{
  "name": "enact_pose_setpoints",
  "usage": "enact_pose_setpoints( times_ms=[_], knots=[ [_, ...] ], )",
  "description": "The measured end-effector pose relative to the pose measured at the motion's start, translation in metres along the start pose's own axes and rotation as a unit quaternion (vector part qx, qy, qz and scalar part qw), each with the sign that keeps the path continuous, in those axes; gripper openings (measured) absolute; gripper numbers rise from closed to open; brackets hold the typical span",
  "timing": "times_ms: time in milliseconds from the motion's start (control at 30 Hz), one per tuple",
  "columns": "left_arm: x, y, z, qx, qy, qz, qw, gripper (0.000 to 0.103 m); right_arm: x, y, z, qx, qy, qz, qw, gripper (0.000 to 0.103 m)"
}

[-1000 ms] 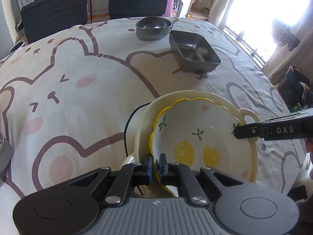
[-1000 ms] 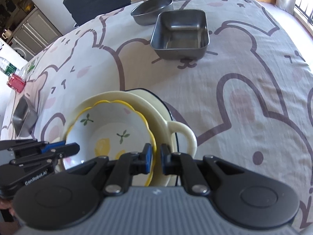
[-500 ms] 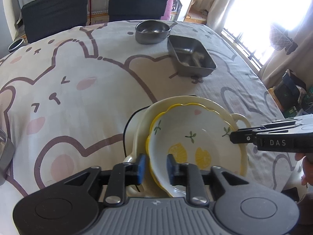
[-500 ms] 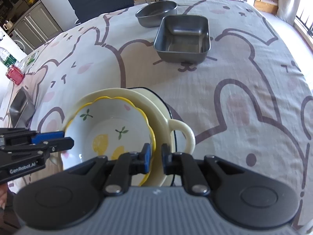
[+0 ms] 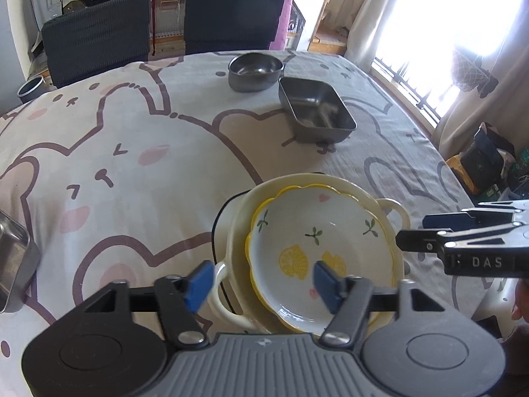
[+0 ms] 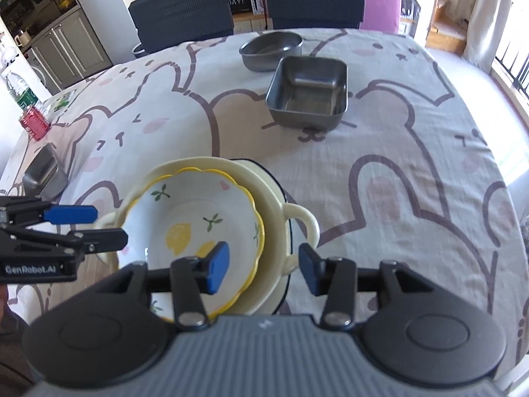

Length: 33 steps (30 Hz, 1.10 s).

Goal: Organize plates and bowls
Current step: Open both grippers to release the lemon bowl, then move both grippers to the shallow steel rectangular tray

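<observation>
Two tools, the left tool (image 5: 261, 281) and the right tool (image 6: 261, 266), are spread at this moment, and both have just been opening. Your left tool straddles the near rim of the lemon bowl (image 5: 317, 248), with one blue pad outside the rim and one over the inside, and neither pad presses on it. Your right tool (image 5: 426, 231) stands the same way at the opposite rim, so the lemon bowl (image 6: 198, 228) lies between your two tools, just ahead of and below each one. Nothing is pinched now.

The lemon bowl sits nested inside the cream dish with handles (image 5: 390, 205), and under that I see a dark-edged piece which I cannot identify. I judge this stack as finished.

Farther out on the surface (image 5: 132, 172), well apart from the stack, stand the square steel tray (image 6: 307, 92) and, just behind it, the round steel bowl (image 6: 271, 49). In the right wrist view the tray lies nearly straight ahead of your right tool; from your left tool it lies ahead and a little to the right. So the right hand seems to me slightly better placed to reach it. Another steel container (image 6: 44, 175) stands at the left edge, nearer to your left tool.
</observation>
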<state>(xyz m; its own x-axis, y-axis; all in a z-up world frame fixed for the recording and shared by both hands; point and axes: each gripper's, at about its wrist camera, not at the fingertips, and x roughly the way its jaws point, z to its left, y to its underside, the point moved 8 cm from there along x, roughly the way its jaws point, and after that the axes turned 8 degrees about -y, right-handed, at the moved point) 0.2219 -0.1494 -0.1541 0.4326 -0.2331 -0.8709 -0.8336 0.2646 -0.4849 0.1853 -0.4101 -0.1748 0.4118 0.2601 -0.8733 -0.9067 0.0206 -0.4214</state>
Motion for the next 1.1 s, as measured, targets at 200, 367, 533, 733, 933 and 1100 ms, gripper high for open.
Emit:
enact_pose_setpoints(
  times_ms=[200,367,533,733,933,1100],
  knots=[
    [-0.016,-0.002,0.009,0.008,0.002,-0.030,0.9995,0.097,-0.017,0.002,0.006,-0.010,0.018,-0.030,0.999,0.093],
    [-0.033,-0.006,0.034,0.008,-0.009,-0.054,0.9984,0.103,-0.025,-0.001,0.015,-0.013,0.021,-0.049,0.998,0.102],
    [-0.049,-0.010,0.077,-0.010,-0.036,-0.080,0.9961,0.103,-0.026,-0.009,0.039,-0.024,0.013,-0.070,0.997,0.103],
    [-0.067,-0.015,0.145,-0.067,-0.070,-0.113,0.9889,0.103,-0.017,-0.023,0.087,-0.030,-0.014,-0.088,0.996,0.103],
    [-0.072,-0.014,0.217,-0.108,-0.128,-0.120,0.9786,0.103,0.005,-0.038,0.147,-0.021,-0.056,-0.089,0.994,0.103],
    [-0.061,-0.006,0.270,-0.121,-0.171,-0.105,0.9722,0.103,0.032,-0.044,0.201,-0.014,-0.092,-0.084,0.992,0.103]
  ],
)
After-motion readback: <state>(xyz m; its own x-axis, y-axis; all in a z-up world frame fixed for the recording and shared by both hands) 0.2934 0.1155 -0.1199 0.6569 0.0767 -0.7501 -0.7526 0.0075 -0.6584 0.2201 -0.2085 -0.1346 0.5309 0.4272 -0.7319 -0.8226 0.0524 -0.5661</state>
